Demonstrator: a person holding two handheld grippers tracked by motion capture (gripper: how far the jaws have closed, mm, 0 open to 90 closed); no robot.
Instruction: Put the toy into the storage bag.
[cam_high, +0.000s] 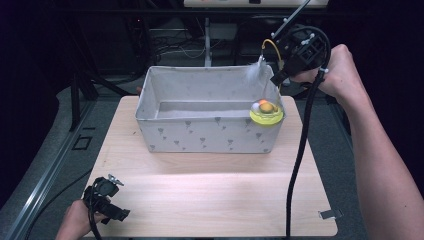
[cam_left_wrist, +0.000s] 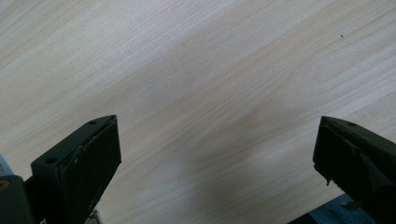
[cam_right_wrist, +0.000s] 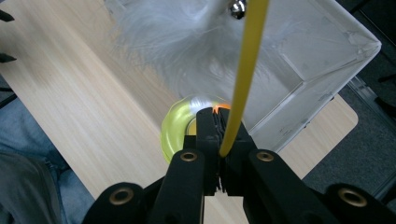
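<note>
Two grippers (cam_high: 107, 202) (cam_high: 280, 75), apparently one toy (cam_high: 266, 114).

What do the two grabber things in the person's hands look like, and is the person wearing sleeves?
Each hand-held gripper is black and blocky. The left hand-held gripper has two flat black jaws with small screw holes, and a grey three-cornered plate on top. The right hand-held gripper has brass-coloured rivets on its arms, and a thick black cable trails from it. No sleeves show: both forearms are bare.
</note>
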